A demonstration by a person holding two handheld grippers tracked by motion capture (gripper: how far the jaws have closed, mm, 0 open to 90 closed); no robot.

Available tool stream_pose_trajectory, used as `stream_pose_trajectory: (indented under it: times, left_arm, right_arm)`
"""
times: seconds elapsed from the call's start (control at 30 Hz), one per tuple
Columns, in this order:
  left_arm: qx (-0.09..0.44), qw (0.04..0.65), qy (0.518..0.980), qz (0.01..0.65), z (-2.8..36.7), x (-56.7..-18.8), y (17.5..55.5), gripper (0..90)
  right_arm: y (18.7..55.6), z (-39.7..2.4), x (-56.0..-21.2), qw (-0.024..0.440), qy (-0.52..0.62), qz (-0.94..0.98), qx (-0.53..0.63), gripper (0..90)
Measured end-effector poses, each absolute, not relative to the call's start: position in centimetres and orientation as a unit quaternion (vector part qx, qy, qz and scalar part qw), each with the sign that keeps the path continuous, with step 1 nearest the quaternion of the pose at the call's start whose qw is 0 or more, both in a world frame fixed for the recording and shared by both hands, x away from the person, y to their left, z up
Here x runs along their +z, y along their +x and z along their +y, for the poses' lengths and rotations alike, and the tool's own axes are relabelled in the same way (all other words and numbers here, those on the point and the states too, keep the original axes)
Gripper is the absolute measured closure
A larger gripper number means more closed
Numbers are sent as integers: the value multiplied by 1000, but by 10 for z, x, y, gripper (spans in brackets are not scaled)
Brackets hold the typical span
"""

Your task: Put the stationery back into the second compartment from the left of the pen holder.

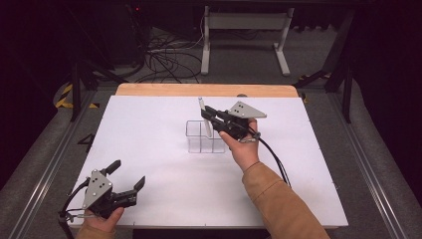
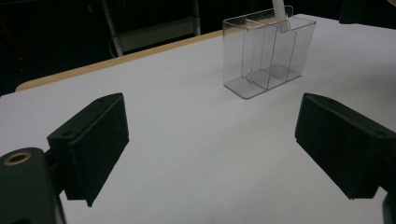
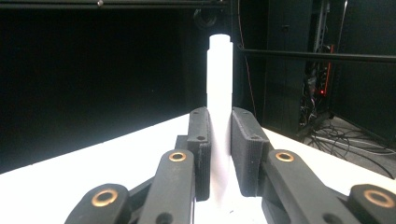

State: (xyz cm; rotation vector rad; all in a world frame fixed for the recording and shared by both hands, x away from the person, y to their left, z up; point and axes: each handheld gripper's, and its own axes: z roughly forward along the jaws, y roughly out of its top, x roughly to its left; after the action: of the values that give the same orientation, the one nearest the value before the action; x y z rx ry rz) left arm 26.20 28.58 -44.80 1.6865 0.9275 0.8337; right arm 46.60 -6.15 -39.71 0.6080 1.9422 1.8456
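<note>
From above, the right gripper [image 1: 206, 115] hangs over a clear plastic organizer [image 1: 205, 137] near the middle of the white table [image 1: 149, 144], its jaws clamped on a slim white pen [image 1: 200, 103]. The pen stands close to upright, long axis vertical, its top end poking up above the jaws and its lower part going down into the organizer's left end.

The right gripper view tells what the high view cannot: the two ribbed black pads press on either side of the white pen [image 3: 219, 79], and the barrel has a stepped, narrower cap at the top. The pen's lower end is cut off there behind the jaws, and the organizer is hidden.

The left gripper view gives the organizer [image 2: 268, 51] from the side: three compartments set off by clear dividers, with the pen's [image 2: 280, 14] lower end inside the upper part of the organizer. Through the see-through walls I cannot tell for sure which compartment it sits in, and its top runs off the frame.

The left gripper [image 1: 128, 175] rests low at the table's near left corner, well apart from the organizer, jaws spread wide with nothing between them.
</note>
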Motion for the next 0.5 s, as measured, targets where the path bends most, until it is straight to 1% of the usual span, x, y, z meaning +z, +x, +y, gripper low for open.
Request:
stream_pose_trajectory:
  times: [0.5]
  left_arm:
    - [346,499,696,383,285,-448,262,104]
  right_arm:
    - [464,-61,-407,188,233,710,637,793]
